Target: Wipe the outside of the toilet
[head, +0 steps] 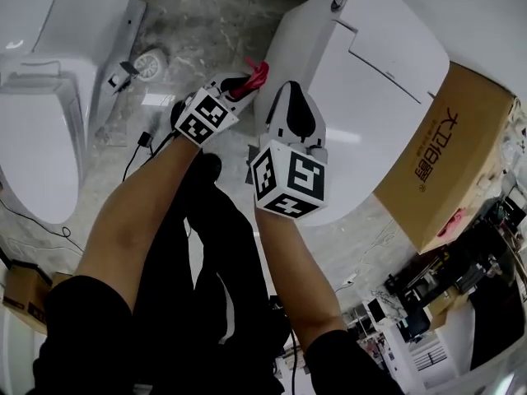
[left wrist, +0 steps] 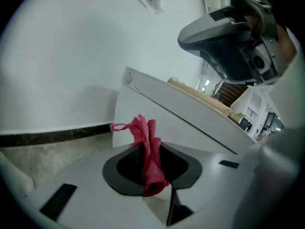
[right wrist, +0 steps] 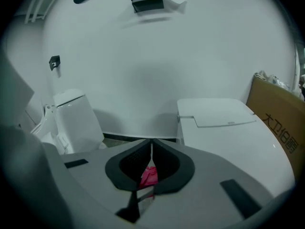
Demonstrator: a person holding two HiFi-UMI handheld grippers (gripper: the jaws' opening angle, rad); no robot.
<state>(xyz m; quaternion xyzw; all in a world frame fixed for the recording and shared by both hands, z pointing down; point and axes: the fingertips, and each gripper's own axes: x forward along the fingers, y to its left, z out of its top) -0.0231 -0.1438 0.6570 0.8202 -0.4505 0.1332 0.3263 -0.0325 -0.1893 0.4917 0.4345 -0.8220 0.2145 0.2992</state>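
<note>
Forearms come down from the person, each hand carrying a gripper with a marker cube. The left gripper (left wrist: 151,152) has its fingers (left wrist: 183,165) pressed tight on a red cloth (left wrist: 147,136). The cloth is pinched at its lower end between the pads, and the rest stands up past the tips in a crumpled fold with a small loop hanging off to the left. The right gripper (right wrist: 151,149) sits just beside it, tips closed together. A scrap of red shows low in the gap behind them, and I can't tell whether it is held there.

Just beyond the cloth is the white side of the toilet (head: 370,64), lid down. I can't make out whether the cloth touches it. A cardboard box (head: 449,155) leans against its far side. Across the marbled floor (head: 198,23), well apart, stands a second toilet (head: 41,72).
</note>
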